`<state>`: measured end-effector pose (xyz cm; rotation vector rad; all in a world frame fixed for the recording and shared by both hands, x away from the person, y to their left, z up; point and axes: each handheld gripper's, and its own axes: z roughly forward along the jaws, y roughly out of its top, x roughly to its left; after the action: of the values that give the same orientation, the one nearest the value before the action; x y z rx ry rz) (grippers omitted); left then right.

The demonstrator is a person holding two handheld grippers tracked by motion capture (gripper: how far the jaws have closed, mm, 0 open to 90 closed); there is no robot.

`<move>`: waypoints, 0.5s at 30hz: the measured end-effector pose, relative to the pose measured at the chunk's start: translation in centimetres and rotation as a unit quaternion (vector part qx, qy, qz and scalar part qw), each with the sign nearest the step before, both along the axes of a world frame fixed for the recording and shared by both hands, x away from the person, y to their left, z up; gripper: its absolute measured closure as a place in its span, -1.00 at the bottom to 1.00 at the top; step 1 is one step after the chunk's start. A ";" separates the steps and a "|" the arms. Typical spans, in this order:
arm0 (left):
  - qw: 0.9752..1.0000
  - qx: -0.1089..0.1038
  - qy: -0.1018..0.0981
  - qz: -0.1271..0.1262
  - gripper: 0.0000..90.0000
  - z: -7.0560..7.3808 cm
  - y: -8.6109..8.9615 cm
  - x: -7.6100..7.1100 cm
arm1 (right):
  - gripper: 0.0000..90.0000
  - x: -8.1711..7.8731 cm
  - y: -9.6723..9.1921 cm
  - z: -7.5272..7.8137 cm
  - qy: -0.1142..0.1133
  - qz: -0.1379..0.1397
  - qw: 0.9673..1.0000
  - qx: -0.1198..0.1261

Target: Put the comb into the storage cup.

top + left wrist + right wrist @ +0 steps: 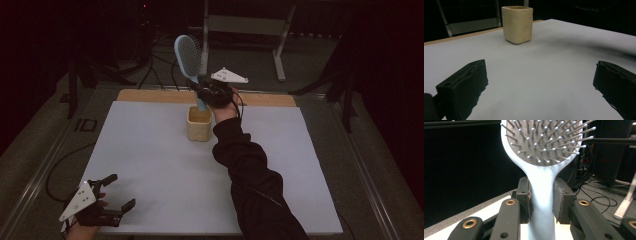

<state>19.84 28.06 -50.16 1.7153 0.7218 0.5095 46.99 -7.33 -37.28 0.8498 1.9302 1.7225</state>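
Observation:
A light blue hairbrush [188,57] stands upright with its bristle head up, and its handle end hangs at the mouth of a cream square cup [199,124] at the table's far middle. My right gripper [204,92] is shut on the brush handle [542,202], both pads pressed against its sides. In the right gripper view the bristle head [546,141] rises above the jaws. My left gripper [117,192] rests near the table's front left corner, jaws spread wide with nothing between them. In the left gripper view the cup [517,23] stands far ahead of the left gripper [541,82].
The white tabletop [150,165] has a wooden strip [150,95] along its far edge. A metal frame stand [245,25] and cables [155,65] lie on the dark floor behind the table. A dark sleeve [250,185] crosses the table's right half.

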 end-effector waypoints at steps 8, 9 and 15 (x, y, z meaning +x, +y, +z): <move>1.000 0.000 -0.001 0.000 -1.00 0.0 0.0 -0.1 | 0.56 0.8 0.3 -1.9 0.014 -0.008 1.000 0.001; 1.000 0.000 -0.002 0.000 -1.00 0.0 0.0 -0.1 | 0.56 0.9 0.3 -2.1 0.017 -0.007 1.000 0.001; 1.000 0.001 0.000 0.000 -1.00 0.0 0.0 -0.1 | 0.56 1.3 0.4 -3.4 0.017 -0.015 1.000 0.000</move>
<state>19.74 28.04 -50.14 1.7167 0.7215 0.5115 48.26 -6.92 -40.65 0.9084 1.9290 1.7014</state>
